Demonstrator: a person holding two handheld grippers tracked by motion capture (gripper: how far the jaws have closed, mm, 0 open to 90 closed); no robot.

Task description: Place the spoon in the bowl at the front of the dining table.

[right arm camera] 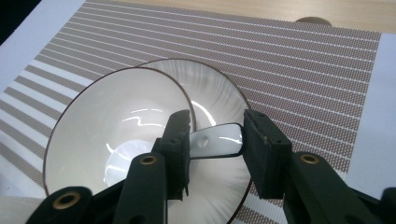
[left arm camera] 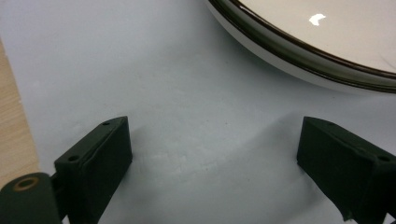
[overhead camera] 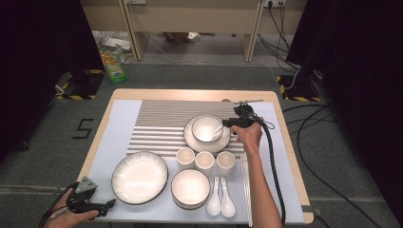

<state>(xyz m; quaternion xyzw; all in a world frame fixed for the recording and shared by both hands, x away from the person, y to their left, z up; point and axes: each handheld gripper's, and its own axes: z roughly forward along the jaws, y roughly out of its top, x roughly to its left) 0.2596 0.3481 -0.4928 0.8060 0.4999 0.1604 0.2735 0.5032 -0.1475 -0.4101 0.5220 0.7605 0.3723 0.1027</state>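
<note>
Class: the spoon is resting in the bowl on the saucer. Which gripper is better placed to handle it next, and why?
Right. The right gripper already has the spoon handle between its jaws at the bowl, while the left gripper sits open at the table's near edge.

Along our left hand-held gripper (left arm camera: 212, 158) we see its two black jaws standing wide apart over the pale mat (left arm camera: 187, 93), with nothing between them. A strip of the bare wooden worktop (left arm camera: 14, 135) runs along the mat's left edge. Beyond the jaws a white plate (left arm camera: 308, 51) with a dark rim rests on the mat, apart from both.
</note>
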